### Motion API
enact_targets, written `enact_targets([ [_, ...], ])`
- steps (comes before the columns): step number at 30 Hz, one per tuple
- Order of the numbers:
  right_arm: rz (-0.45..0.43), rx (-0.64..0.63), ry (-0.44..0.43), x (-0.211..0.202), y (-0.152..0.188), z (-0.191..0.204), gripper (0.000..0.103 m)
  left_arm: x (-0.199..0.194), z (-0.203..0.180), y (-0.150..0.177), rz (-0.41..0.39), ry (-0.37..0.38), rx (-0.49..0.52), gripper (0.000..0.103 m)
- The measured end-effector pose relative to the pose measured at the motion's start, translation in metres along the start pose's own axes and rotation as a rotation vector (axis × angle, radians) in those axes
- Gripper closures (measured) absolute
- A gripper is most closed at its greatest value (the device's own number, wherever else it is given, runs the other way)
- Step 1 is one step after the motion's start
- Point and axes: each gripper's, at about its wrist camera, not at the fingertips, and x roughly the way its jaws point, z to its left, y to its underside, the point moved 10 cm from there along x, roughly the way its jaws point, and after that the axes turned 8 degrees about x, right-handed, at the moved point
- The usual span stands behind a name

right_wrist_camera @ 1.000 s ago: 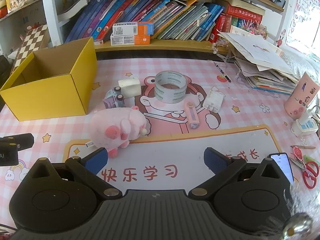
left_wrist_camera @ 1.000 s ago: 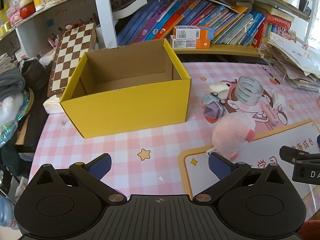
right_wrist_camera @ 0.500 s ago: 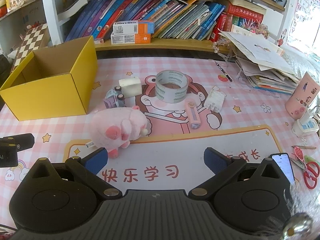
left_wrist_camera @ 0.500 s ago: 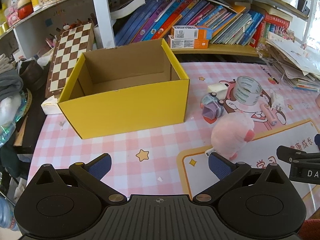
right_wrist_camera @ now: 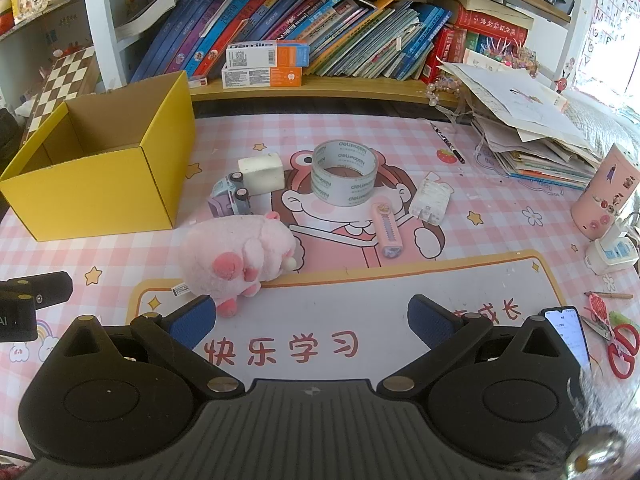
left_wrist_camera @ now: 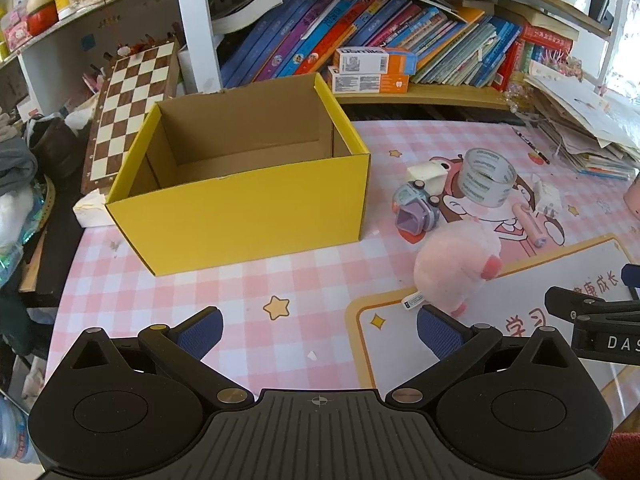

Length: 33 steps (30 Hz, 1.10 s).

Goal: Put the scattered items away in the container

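1. Two tools, left tool (left_wrist_camera: 318, 330) and right tool (right_wrist_camera: 310, 318), both spread wide and holding nothing, above the pink counter (right_wrist_camera: 500, 184).
2. Yellow cardboard box (left_wrist_camera: 244, 216), open-topped, interior bare, at the counter's left.
3. Pink plush toy (right_wrist_camera: 240, 260), lying right of the box, just ahead of the right tool.
4. Clear tape roll (right_wrist_camera: 345, 178), standing on its edge-face behind the plush.
5. Toy car (right_wrist_camera: 231, 200), touching a white block (right_wrist_camera: 262, 172).
6. Pink utility knife (right_wrist_camera: 386, 230), beside a white packet (right_wrist_camera: 430, 198).
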Motion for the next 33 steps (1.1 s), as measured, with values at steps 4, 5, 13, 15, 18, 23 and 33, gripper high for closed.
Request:
enact_targets([
  [4,0.000,0.000,0.000,0.0006,0.0003,0.0002,0.000,-0.0007,0.0011,-0.0012,-0.002,-0.003,-0.001,0.000],
  [5,0.000,-0.001,0.000,0.0007,0.0003,0.0003,0.000,-0.0011,0.0011,-0.0015,-0.004,-0.001,-0.001,0.000],
  [13,0.000,-0.006,-0.001,0.0005,0.0003,0.0016,0.000,-0.0019,0.0032,-0.0016,-0.007,-0.001,-0.006,0.000],
  [15,0.000,-0.007,-0.002,0.0006,0.0005,0.0020,0.000,-0.0020,0.0032,-0.0020,-0.007,-0.005,-0.006,0.000],
  [18,0.001,-0.008,-0.002,0.0007,0.0009,0.0029,0.000,-0.0019,0.0029,-0.0018,-0.003,-0.007,-0.003,0.000],
  [23,0.004,-0.009,-0.003,0.0008,0.0015,0.0041,0.000,-0.0016,0.0023,-0.0016,0.002,-0.004,-0.001,0.000],
  [33,0.009,-0.013,-0.002,0.0014,0.0024,0.0059,0.000,-0.0018,-0.0002,-0.0021,-0.002,0.008,0.009,0.000],
])
